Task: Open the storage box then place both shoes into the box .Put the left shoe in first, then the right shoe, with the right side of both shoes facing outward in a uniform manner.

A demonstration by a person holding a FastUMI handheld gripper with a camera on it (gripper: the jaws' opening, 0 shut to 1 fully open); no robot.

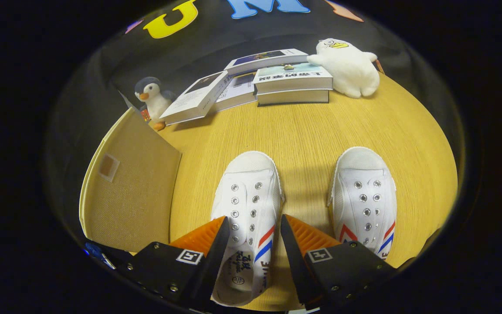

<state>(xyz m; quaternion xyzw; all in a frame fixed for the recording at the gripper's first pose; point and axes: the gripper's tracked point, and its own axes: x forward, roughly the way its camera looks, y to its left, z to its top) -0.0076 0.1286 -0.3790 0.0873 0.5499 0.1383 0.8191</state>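
Note:
Two white canvas shoes with red and blue side stripes stand side by side on the wooden table [303, 131], toes pointing away from me. My gripper [254, 217] is open and straddles the shoe on the left [249, 183] at its lacing area, one finger on each side of it. Whether the fingers touch the shoe I cannot tell. The shoe on the right [364, 196] stands apart, beyond the right finger. A beige fabric storage box [133, 192] with a small square patch sits just left of the left finger; I see one flat panel of it.
At the back of the table lie several books [292, 78], some stacked. A small penguin plush [153, 100] stands behind the box, and a white plush [349, 67] rests beside the books. Bare wood lies between the shoes and the books.

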